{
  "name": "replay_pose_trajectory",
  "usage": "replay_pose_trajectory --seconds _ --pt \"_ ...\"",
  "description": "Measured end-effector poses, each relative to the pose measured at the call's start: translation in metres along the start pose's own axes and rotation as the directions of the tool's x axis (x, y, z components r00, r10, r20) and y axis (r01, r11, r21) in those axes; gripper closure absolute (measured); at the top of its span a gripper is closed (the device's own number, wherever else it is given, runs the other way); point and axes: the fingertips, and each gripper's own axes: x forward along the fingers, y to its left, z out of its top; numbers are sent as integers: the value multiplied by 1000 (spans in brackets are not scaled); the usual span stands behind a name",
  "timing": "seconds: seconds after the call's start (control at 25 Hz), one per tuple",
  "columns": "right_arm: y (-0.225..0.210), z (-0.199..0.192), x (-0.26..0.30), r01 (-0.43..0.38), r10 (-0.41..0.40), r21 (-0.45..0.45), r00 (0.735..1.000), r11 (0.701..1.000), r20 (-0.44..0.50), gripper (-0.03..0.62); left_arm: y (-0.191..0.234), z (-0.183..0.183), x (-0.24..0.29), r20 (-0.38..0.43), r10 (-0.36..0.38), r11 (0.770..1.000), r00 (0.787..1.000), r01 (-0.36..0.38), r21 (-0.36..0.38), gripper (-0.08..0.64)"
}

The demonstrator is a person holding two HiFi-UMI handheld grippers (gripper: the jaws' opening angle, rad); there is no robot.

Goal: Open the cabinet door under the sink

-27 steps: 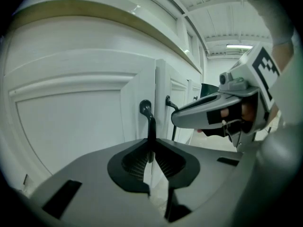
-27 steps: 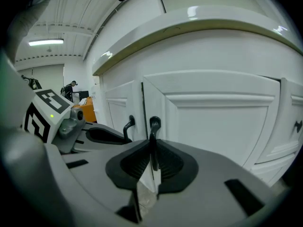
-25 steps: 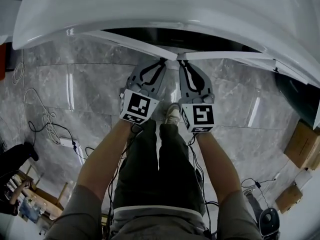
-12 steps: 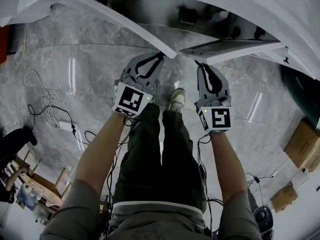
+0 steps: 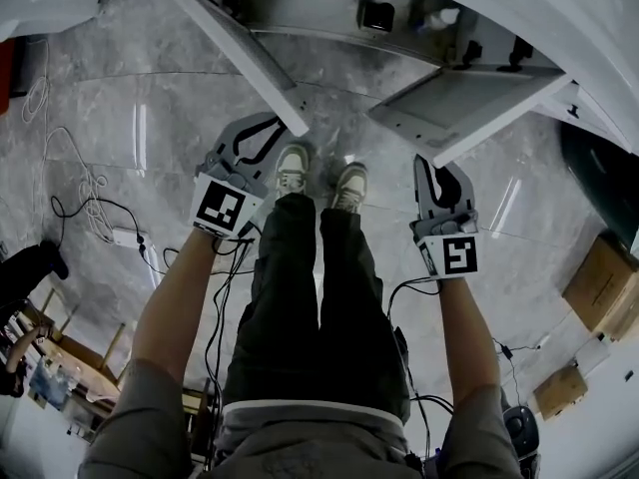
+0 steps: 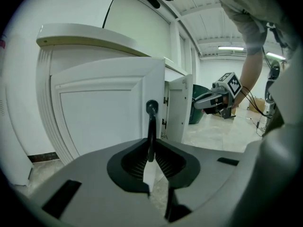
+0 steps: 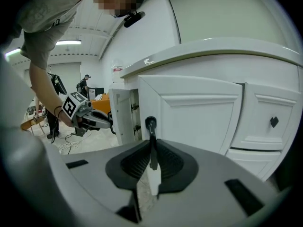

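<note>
The white cabinet under the sink has two doors, both swung open. In the head view the left door (image 5: 235,43) and the right door (image 5: 464,98) stand out from the cabinet, and its inside (image 5: 329,8) shows between them. My left gripper (image 5: 278,130) is shut on the left door's black handle (image 6: 151,126), which sits upright between the jaws of that gripper (image 6: 151,151). My right gripper (image 5: 436,171) is shut on the right door's black handle (image 7: 151,138), pinched between its jaws (image 7: 153,156). The other gripper (image 6: 215,98) (image 7: 90,119) shows in each gripper view.
My legs and shoes (image 5: 319,183) stand between the two doors on the grey marble floor. Cables (image 5: 90,223) lie at the left, cardboard boxes (image 5: 602,287) at the right. A white drawer front with a dark knob (image 7: 273,122) is right of the right door. A dark bin (image 6: 200,102) stands beyond.
Both doors have swung wider open. The two grippers have come back toward my body and spread apart, and the cabinet's inside has come into sight.
</note>
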Motion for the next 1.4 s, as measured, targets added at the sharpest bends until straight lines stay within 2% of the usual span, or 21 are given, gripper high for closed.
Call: replay_pose_trajectory --seconds 0.08,0.28,0.44,0.56,0.68,0.8,0.96,1.04,1.12,1.16,1.2,1.24,1.32,1.36,1.4 --pt "-3 -3 -10 20 -20 8 1000 1000 -7 540 1 -7 -8 -20 19 1000 1000 -19 10 508" --pt "-12 -15 -40 68 -67 15 997 998 -33 540 6 -19 -38 -55 79 995 995 -82 -48 508" --pt "-26 -35 -68 130 -130 -8 988 992 -87 540 13 -29 -58 -81 123 990 989 -127 -57 506" --pt "-36 -43 -82 207 -206 -5 972 978 -114 538 18 -34 -67 -92 164 983 982 -171 -72 506" --pt "-49 -48 -94 298 -294 7 945 954 -144 540 24 -42 -81 -110 230 961 967 -243 -131 508" --pt "-67 -54 -110 444 -429 59 887 894 -174 540 41 -57 -109 -146 340 911 929 -364 -192 509" --pt "-95 -70 -142 623 -586 184 780 760 -220 533 72 -74 -144 -206 481 830 852 -519 -206 514" --pt "-107 -75 -157 694 -650 229 719 682 -246 486 79 -83 -156 -249 526 783 813 -578 -231 514" --pt "-113 -78 -165 739 -686 247 674 627 -274 431 74 -97 -164 -298 542 742 785 -614 -268 514" --pt "-114 -79 -167 754 -696 249 656 607 -291 422 66 -102 -164 -318 534 736 783 -616 -279 514" --pt "-113 -79 -168 770 -705 247 638 588 -310 420 56 -106 -162 -333 519 740 787 -609 -285 514" --pt "-112 -80 -170 788 -715 239 615 567 -332 420 46 -108 -159 -341 500 750 796 -595 -289 514" --pt "-107 -81 -177 826 -735 220 563 520 -377 465 34 -108 -150 -347 470 766 812 -570 -297 514" --pt "-101 -82 -179 835 -737 218 549 505 -394 466 30 -105 -145 -346 460 771 818 -561 -302 514" --pt "-93 -82 -180 838 -733 222 545 499 -407 466 28 -102 -139 -343 450 777 825 -551 -305 514"
